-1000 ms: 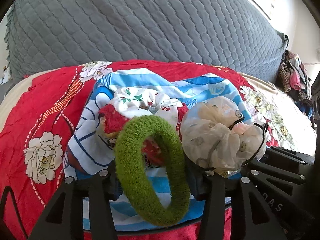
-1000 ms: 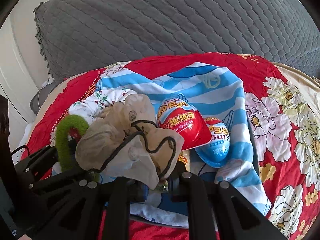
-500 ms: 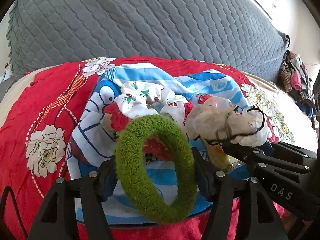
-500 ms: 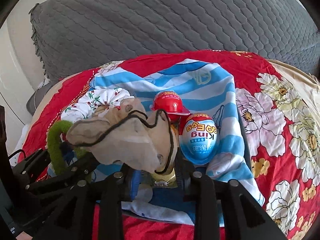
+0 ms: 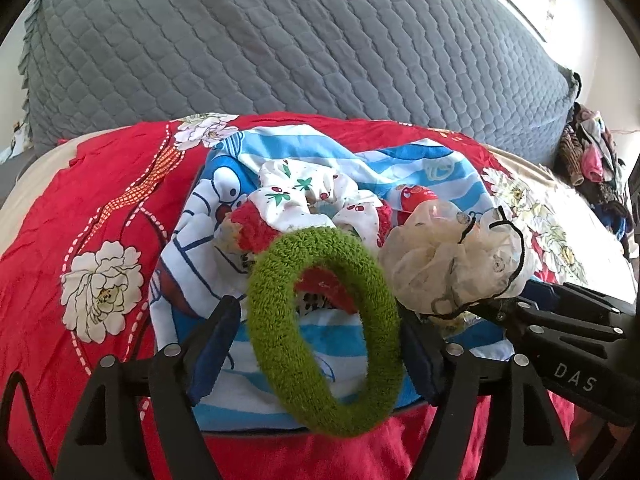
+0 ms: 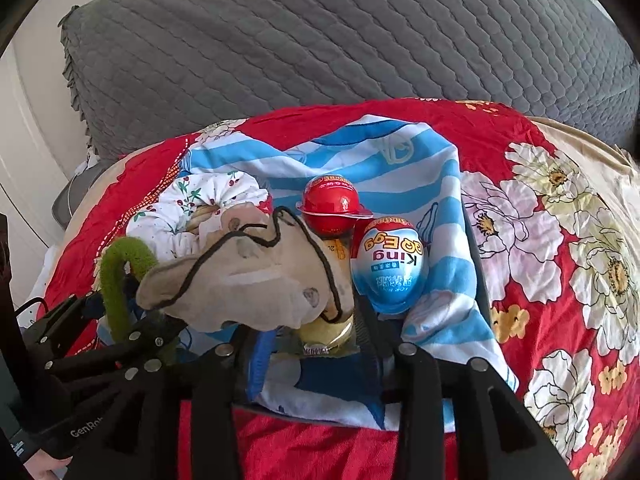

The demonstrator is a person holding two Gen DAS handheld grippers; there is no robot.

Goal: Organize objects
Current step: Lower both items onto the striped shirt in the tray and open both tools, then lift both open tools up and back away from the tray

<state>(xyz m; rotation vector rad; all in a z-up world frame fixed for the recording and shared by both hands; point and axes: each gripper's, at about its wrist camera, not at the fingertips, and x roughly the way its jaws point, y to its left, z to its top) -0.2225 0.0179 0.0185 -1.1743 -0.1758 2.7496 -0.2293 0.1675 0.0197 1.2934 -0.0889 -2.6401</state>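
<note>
The grey quilted cushion (image 5: 280,40) forms the backdrop, rising behind the red floral bedsheet (image 5: 80,208). The landmark for all positions is the blue-and-white striped cartoon cloth (image 5: 400,164), spread on the bedsheet in front of the cushion as the collection area. On the cloth's left half lies a white cherry-print scrunchie (image 5: 304,196) over a red fuzzy scrunchie (image 5: 256,232). On its right half lie a blue King Egg toy egg (image 6: 390,264) and, just behind it, a red toy egg (image 6: 330,210), the two touching or nearly so. Over the cloth's near edge, the left gripper (image 5: 320,344) stands with a green terry scrunchie (image 5: 324,320) upright between its fingers; the jaws have just been opening, the left blue pad sits clear of the ring and the right pad is hidden behind it, consistent with a release beside the other scrunchies. The right gripper (image 6: 316,344) sits at the cloth's near centre with a beige sheer scrunchie (image 6: 256,276) draped over its fingertips; its jaws have just been opening and stand partly spread. Whether any pad still presses that fabric cannot be told. Grouping hair ties left and eggs right appears to be the sorting logic.
</note>
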